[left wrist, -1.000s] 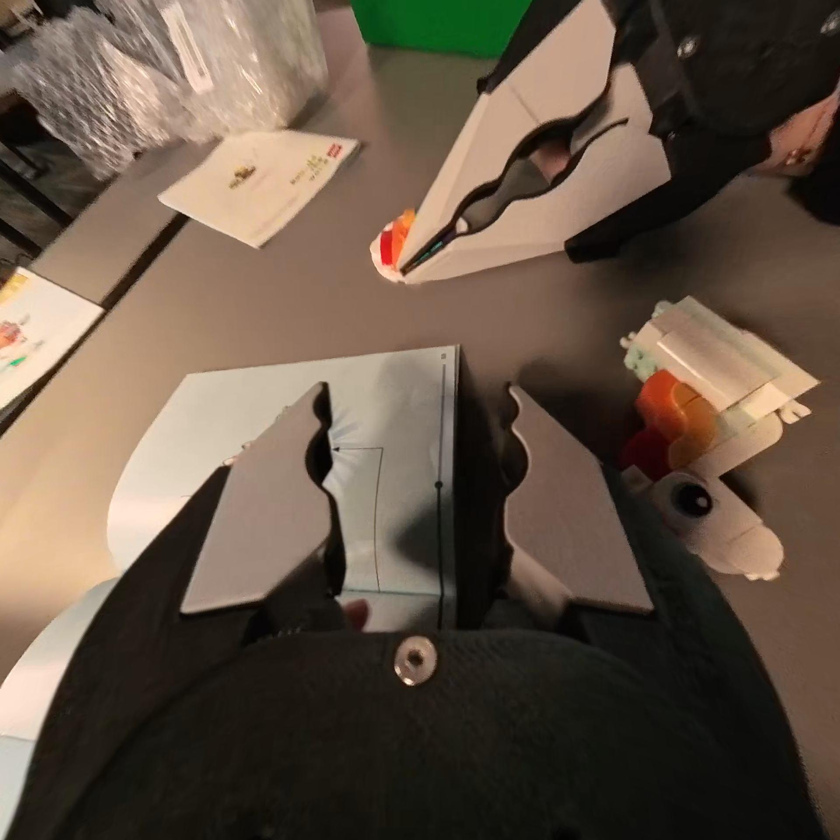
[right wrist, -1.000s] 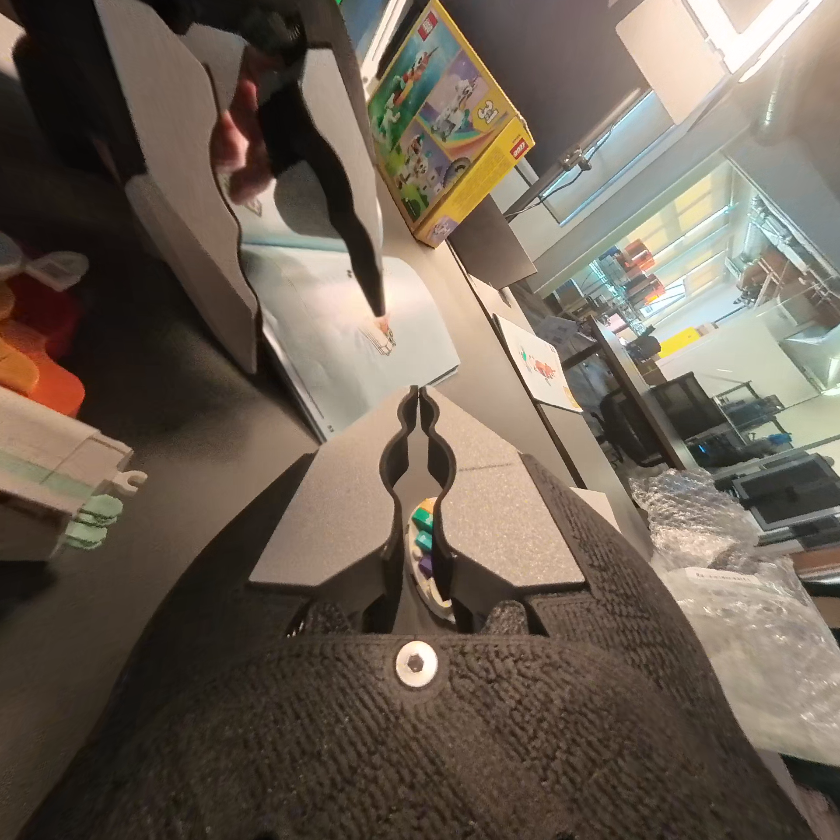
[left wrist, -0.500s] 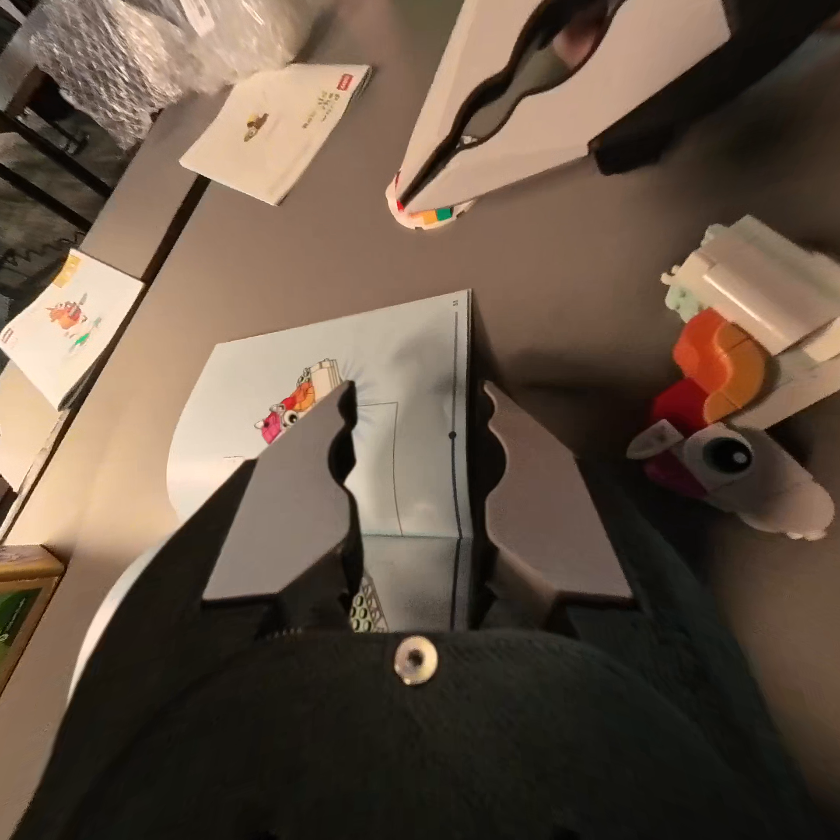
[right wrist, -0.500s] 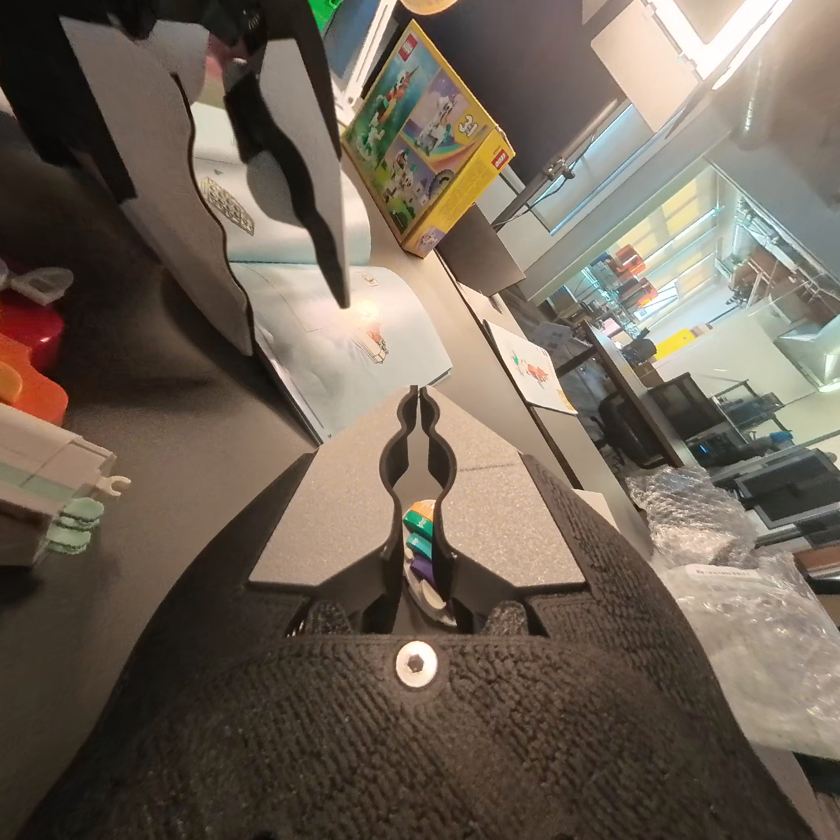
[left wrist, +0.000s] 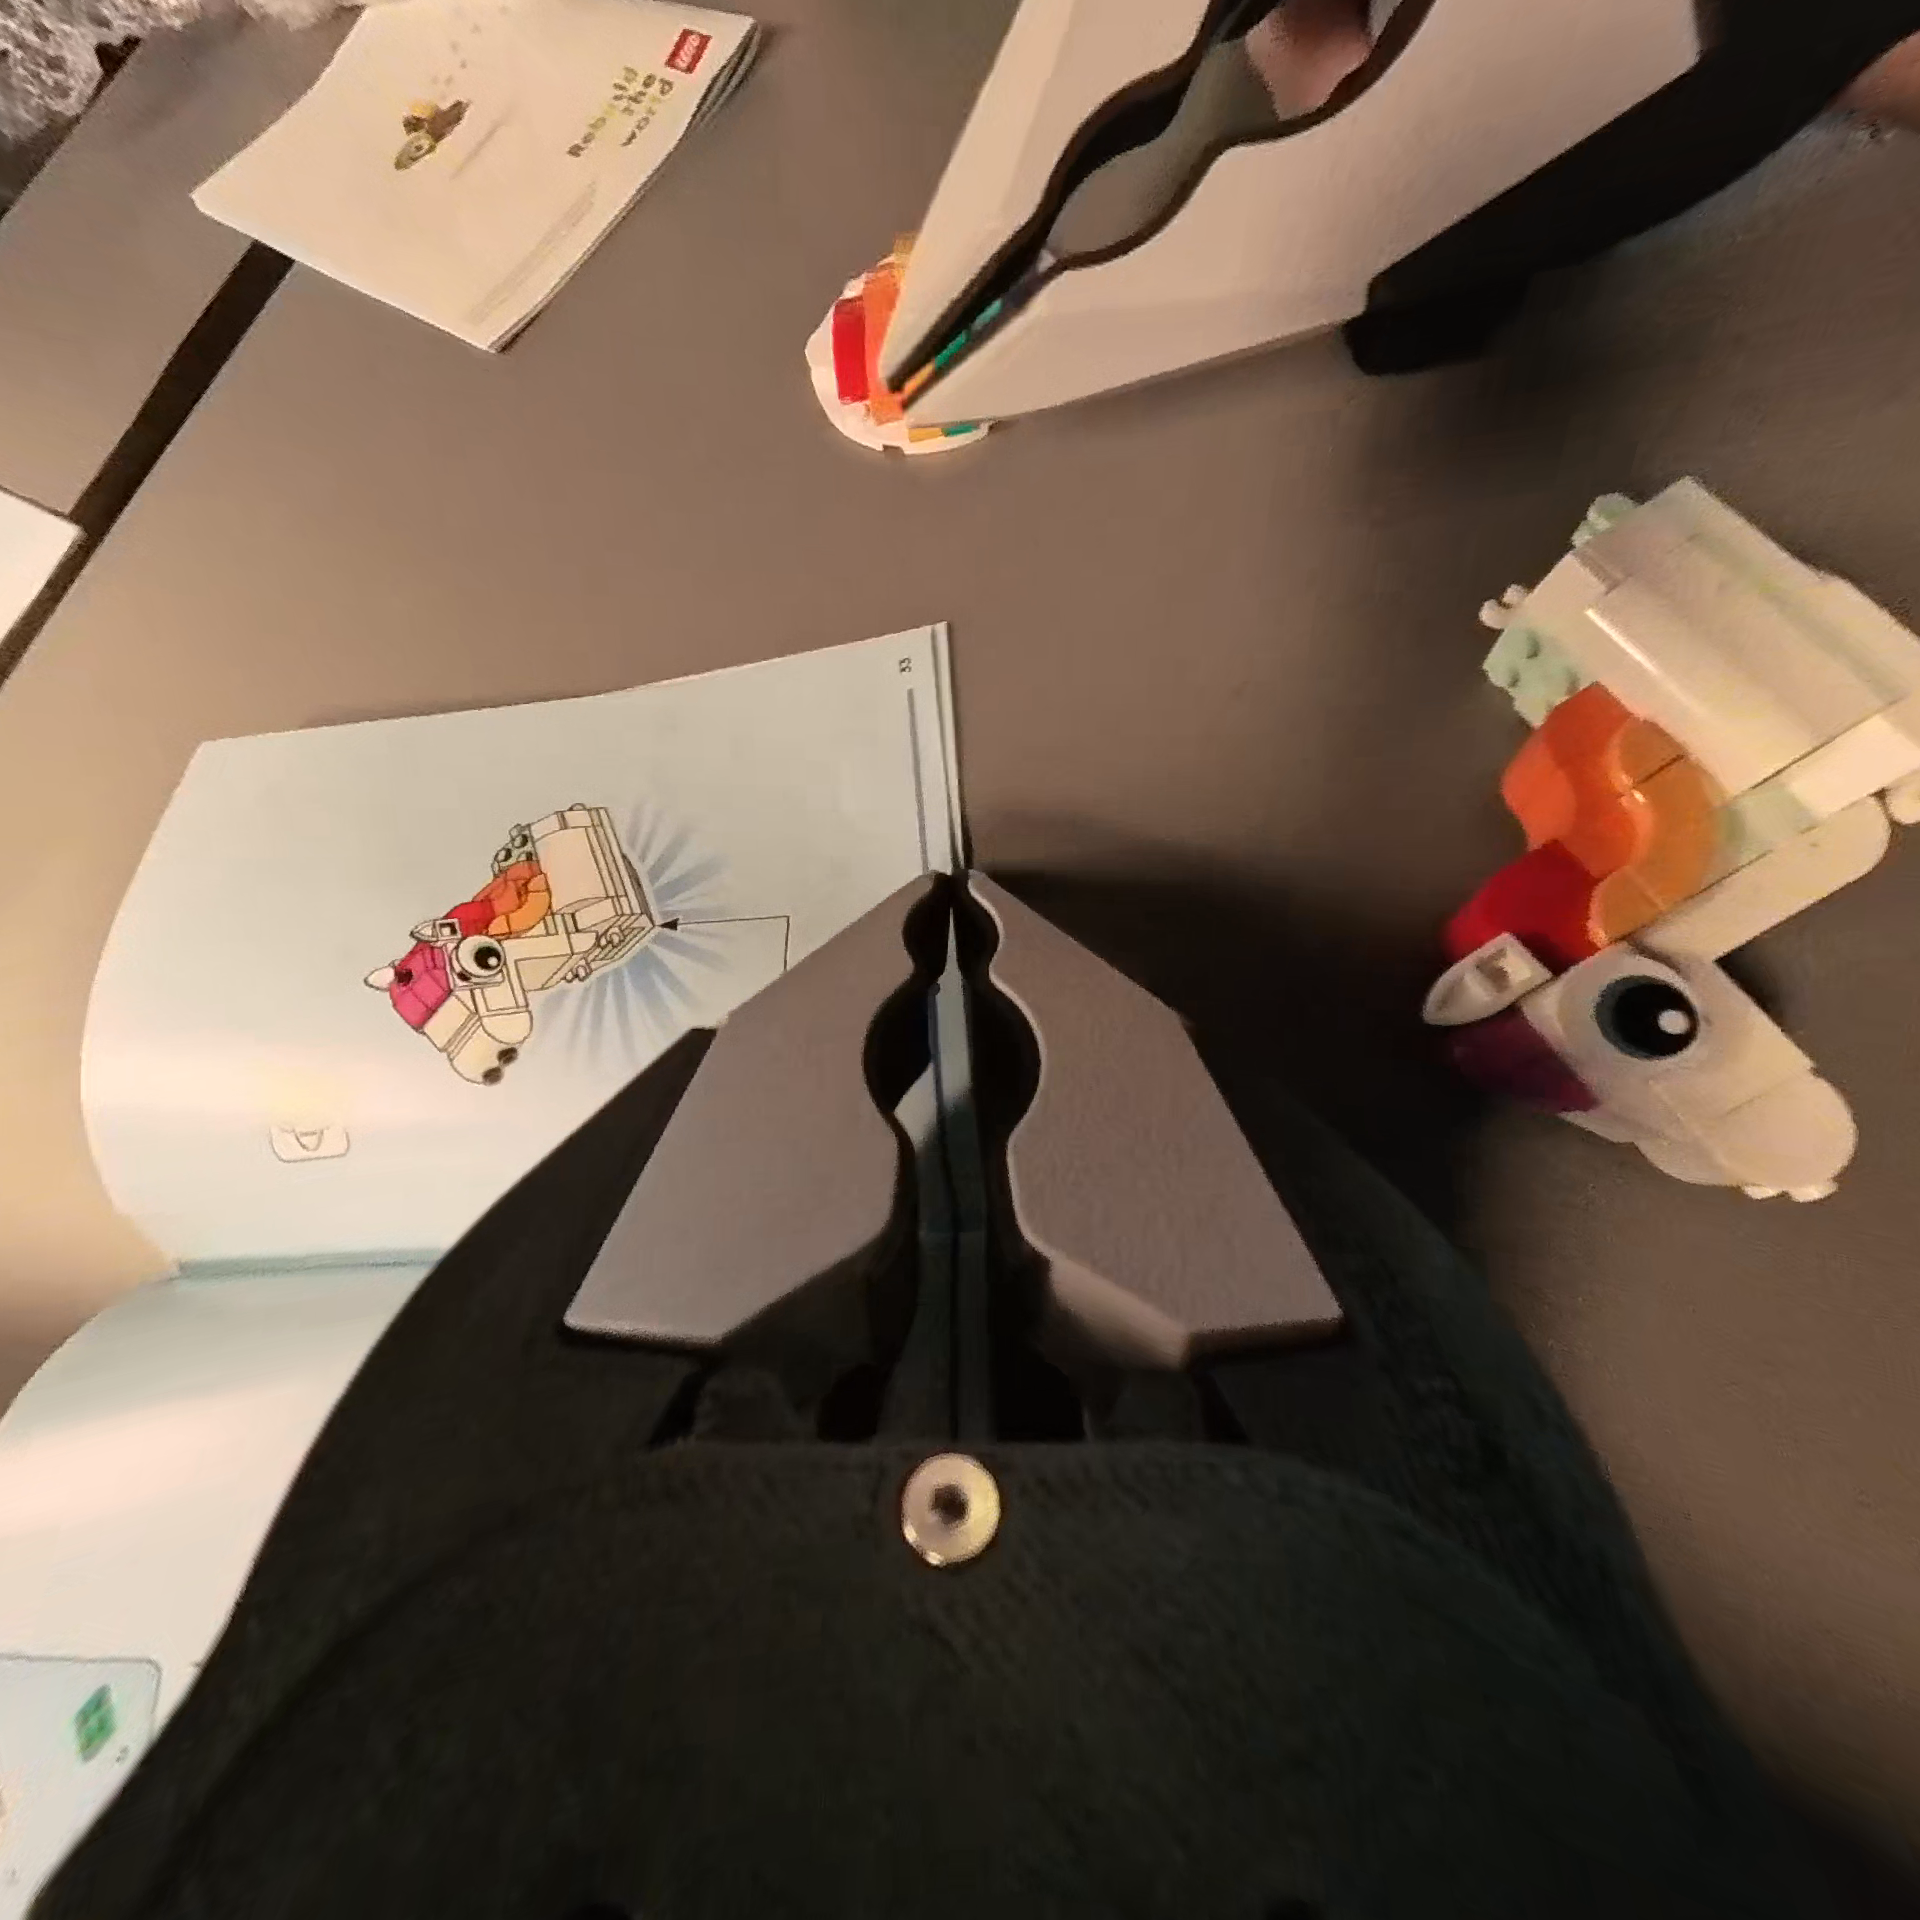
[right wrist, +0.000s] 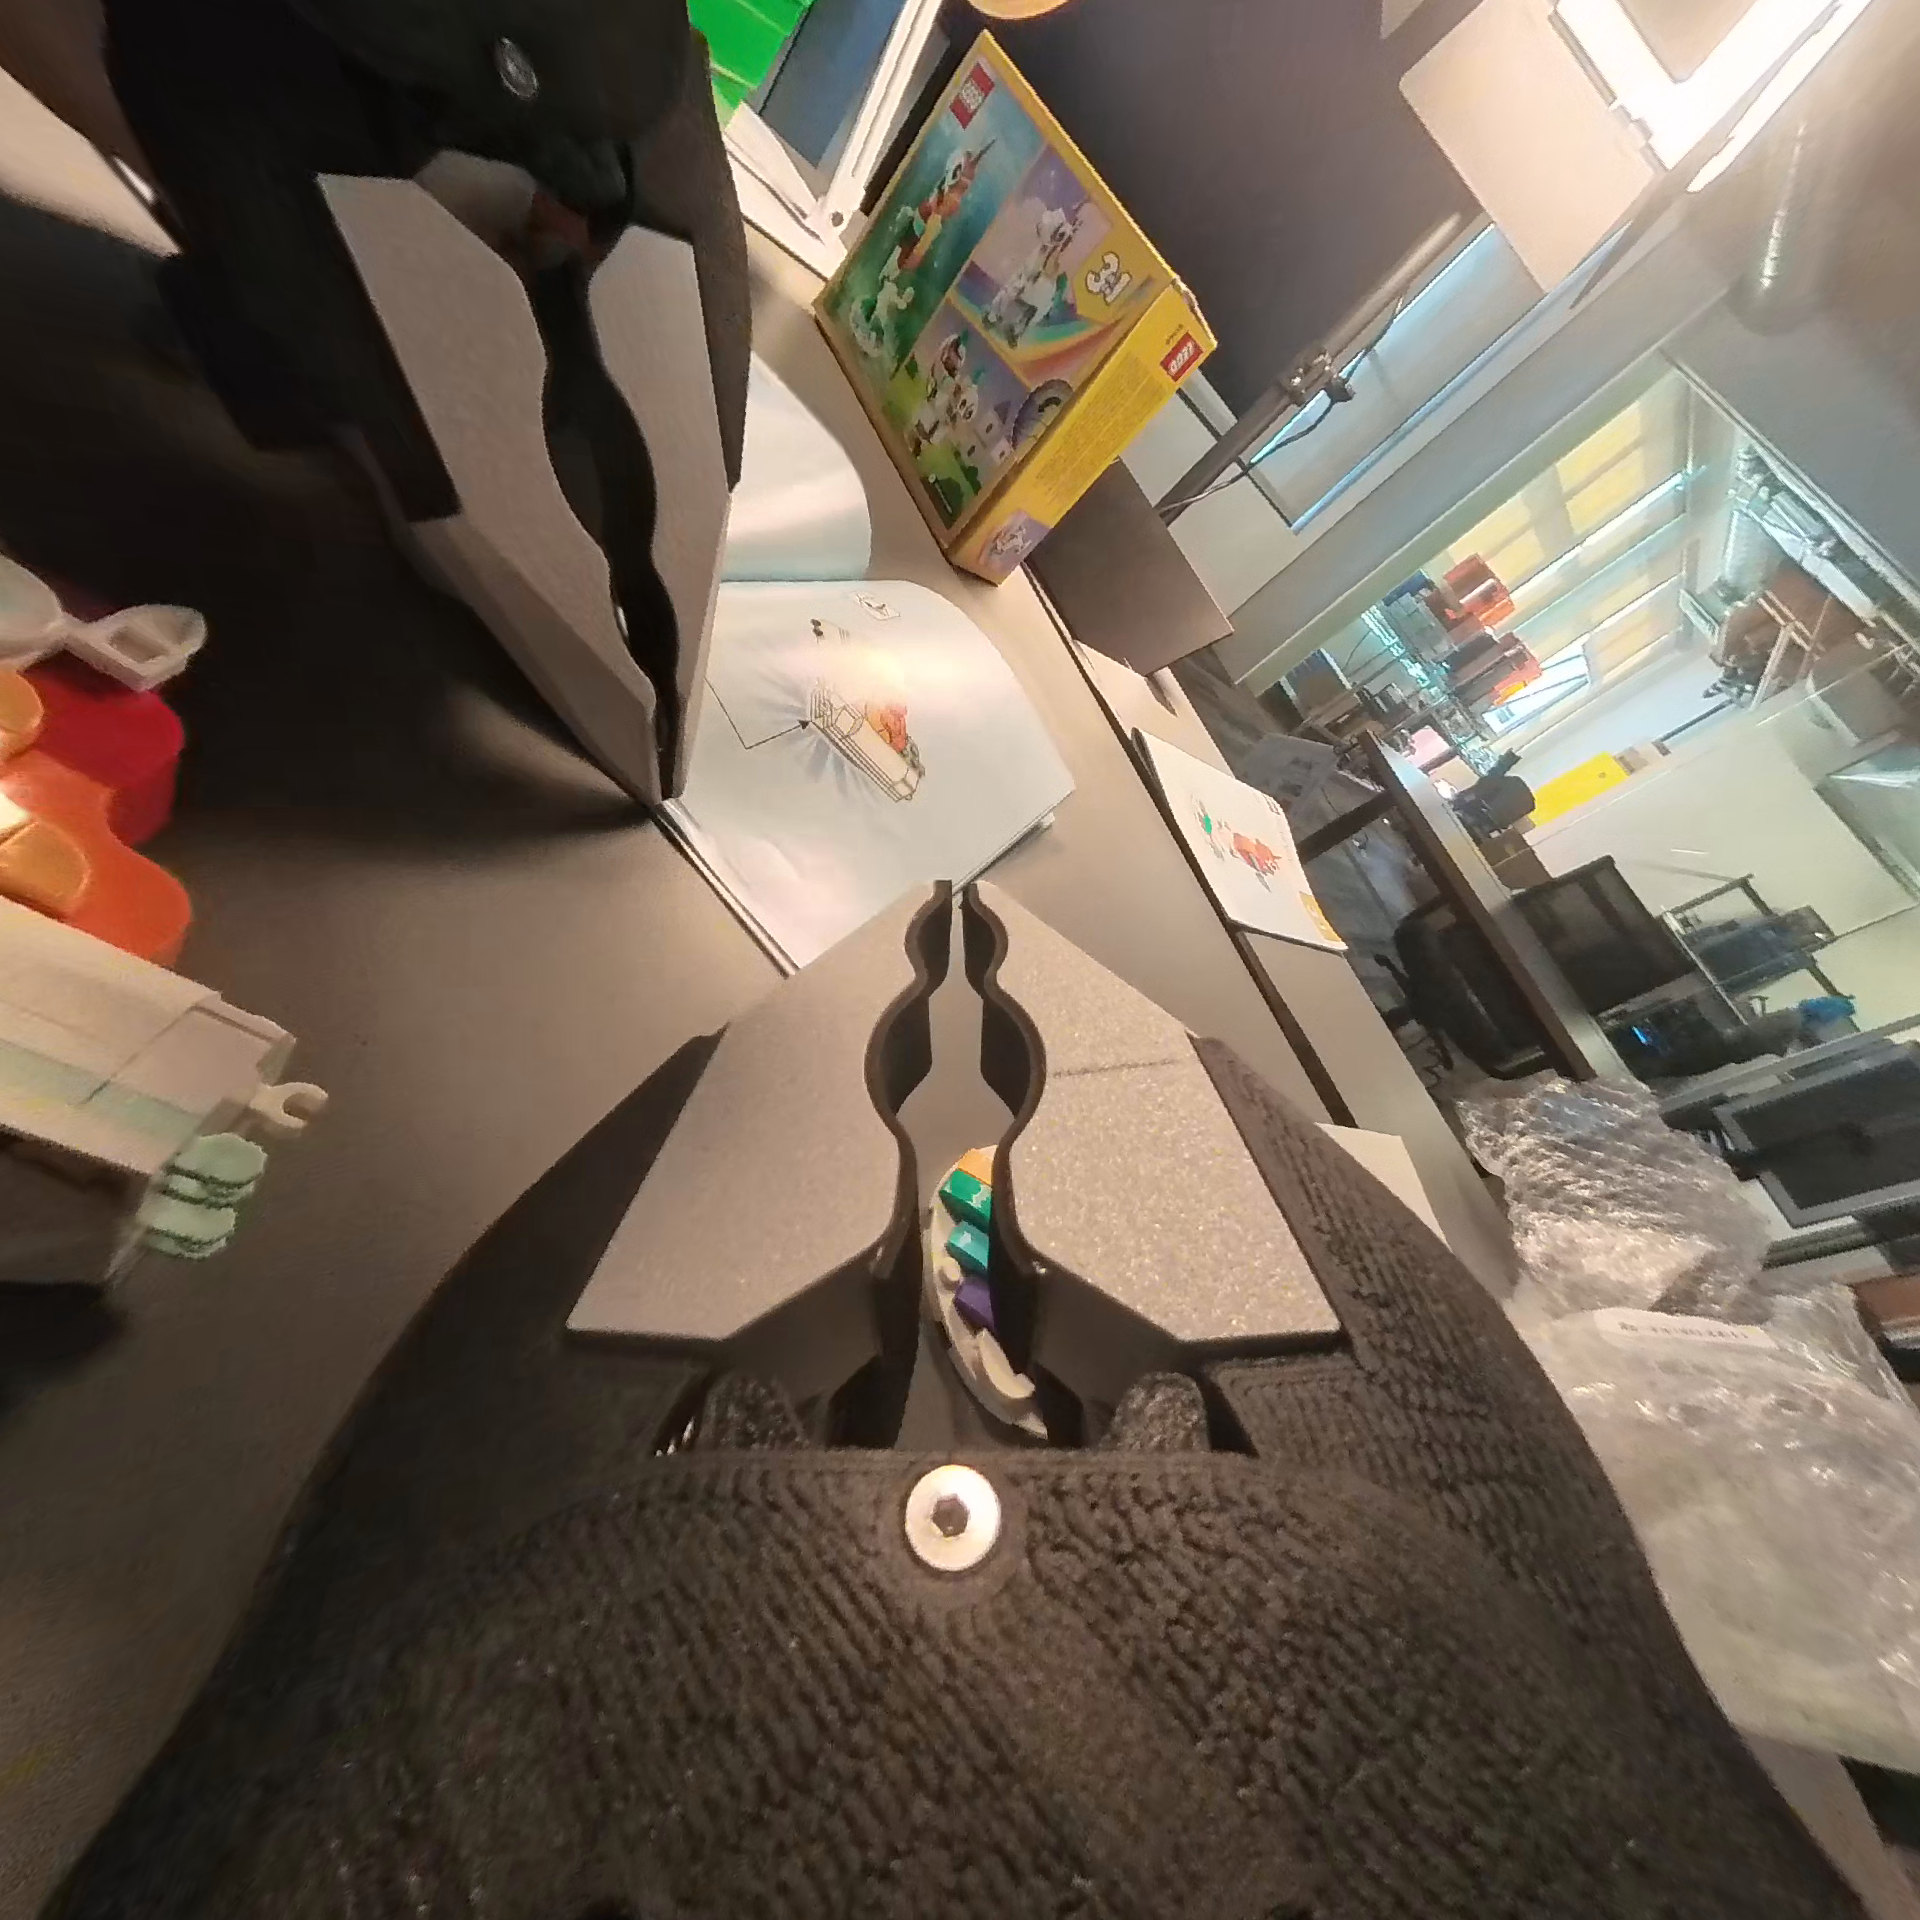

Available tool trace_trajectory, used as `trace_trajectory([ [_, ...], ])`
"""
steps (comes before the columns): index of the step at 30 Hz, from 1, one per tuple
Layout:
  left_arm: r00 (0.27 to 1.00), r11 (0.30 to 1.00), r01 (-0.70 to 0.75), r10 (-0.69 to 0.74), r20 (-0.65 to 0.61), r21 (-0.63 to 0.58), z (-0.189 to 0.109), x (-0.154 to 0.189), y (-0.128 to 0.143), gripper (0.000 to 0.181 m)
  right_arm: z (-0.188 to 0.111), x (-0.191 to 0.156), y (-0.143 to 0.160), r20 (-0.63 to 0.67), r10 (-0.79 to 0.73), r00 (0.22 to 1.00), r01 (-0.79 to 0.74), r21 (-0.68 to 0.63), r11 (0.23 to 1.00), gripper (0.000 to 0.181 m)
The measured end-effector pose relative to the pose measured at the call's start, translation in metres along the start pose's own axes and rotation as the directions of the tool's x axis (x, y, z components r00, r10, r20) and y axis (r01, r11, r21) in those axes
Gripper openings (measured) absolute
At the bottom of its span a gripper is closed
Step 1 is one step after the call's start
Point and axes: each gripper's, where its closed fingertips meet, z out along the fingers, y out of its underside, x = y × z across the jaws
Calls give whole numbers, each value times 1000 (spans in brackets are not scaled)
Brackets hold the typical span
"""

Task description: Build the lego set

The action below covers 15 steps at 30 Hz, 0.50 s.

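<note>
My left gripper (left wrist: 953, 883) is shut on the right edge of the open light-blue instruction booklet (left wrist: 416, 831), with a thin page running between its jaws. It also shows in the right wrist view (right wrist: 660, 769), tips down at the booklet (right wrist: 883, 727). My right gripper (right wrist: 956, 896) is shut on a white half-round rainbow piece (right wrist: 968, 1226) with coloured bricks. In the left wrist view the right gripper (left wrist: 904, 379) holds the rainbow piece (left wrist: 862, 353) against the table. The white unicorn build (left wrist: 1662, 831) with orange and red mane lies on its side to the right, also seen in the right wrist view (right wrist: 94, 935).
A small white booklet (left wrist: 478, 156) lies at the back left of the grey table (left wrist: 520, 468). A yellow set box (right wrist: 1018, 312), another leaflet (right wrist: 1236, 842) and bubble wrap (right wrist: 1662, 1299) lie beyond the open booklet. My hands' fingertips stand some 8 cm from each other.
My left gripper has closed from open onto the booklet's page edge. My right gripper has stayed shut on the rainbow piece, shifting slightly.
</note>
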Motion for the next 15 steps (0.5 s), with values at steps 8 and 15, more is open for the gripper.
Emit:
trace_trajectory([
  [8,996,996,87,-86,-37,35,-3,-5,-3,0,1,-1,0,9,2,1000,-2,-1,1000,0],
  [15,997,997,73,-72,-24,36,-3,-5,-3,0,5,-12,8,78,12,997,-6,-72,997,1],
])
